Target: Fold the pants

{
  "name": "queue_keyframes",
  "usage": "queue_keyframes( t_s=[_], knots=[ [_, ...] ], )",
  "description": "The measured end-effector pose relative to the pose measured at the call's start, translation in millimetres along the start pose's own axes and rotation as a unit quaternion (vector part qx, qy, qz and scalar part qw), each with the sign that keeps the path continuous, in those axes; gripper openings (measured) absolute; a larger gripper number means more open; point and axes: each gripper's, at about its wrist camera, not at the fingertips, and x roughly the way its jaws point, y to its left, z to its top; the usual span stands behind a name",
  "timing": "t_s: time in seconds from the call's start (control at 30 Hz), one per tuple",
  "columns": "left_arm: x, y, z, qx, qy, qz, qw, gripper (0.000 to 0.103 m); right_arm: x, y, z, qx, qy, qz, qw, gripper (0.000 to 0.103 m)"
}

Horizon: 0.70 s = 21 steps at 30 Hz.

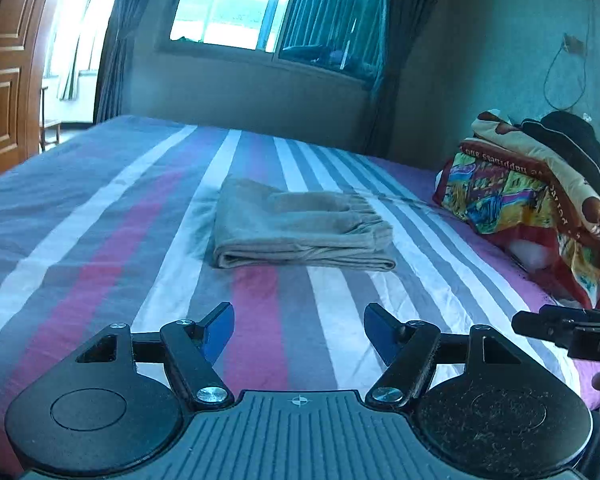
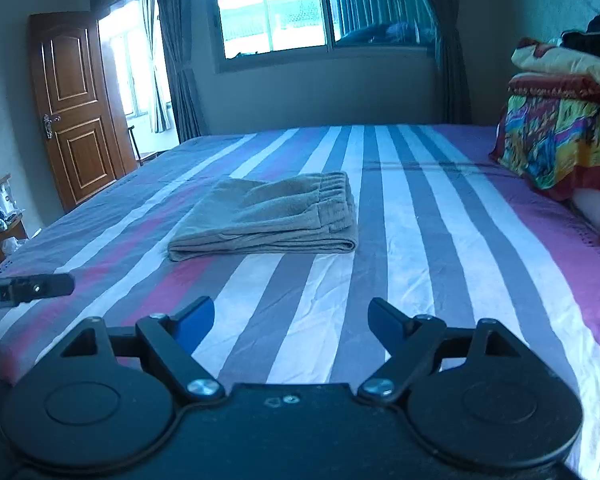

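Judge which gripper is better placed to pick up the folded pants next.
Right, marginally. The folded beige pants lie nearly straight ahead of the right gripper; from the left gripper they sit similarly ahead. Both are open, empty and well short of them.

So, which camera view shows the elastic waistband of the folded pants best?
The right wrist view: the gathered waistband of the pants is sharp there, on top at their right end. In the left wrist view the waistband is blurred and seen more edge-on.

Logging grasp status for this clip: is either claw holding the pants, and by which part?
Nothing is held. The left claw and right claw stand open and empty, apart from the folded pants lying on the bed.
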Motion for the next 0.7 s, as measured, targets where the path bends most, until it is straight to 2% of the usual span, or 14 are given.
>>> queue_keyframes(
  t_s=[0.1, 0.2, 0.27, 0.7],
  knots=[
    [-12.0, -13.0, -3.6, -0.001, -0.009, 0.004, 1.0000, 0.072, -13.8, 7.0, -3.5, -0.007, -0.010, -0.006, 1.000, 0.083],
    [-30.3, -15.9, -18.1, 0.000, -0.034, 0.026, 0.9991, 0.072, -32.2, 12.1, -6.8, -0.004, -0.033, -0.020, 0.999, 0.084],
    [-35.6, -15.2, -25.0, -0.005, -0.033, 0.028, 0.9990, 0.073, -40.7, 15.3, -10.2, -0.001, -0.045, -0.030, 0.999, 0.084],
    [-52.2, -27.0, -19.9, 0.012, -0.060, 0.017, 0.9980, 0.081, -50.9, 34.5, -15.2, -0.027, -0.059, -0.024, 0.998, 0.085]
  ],
)
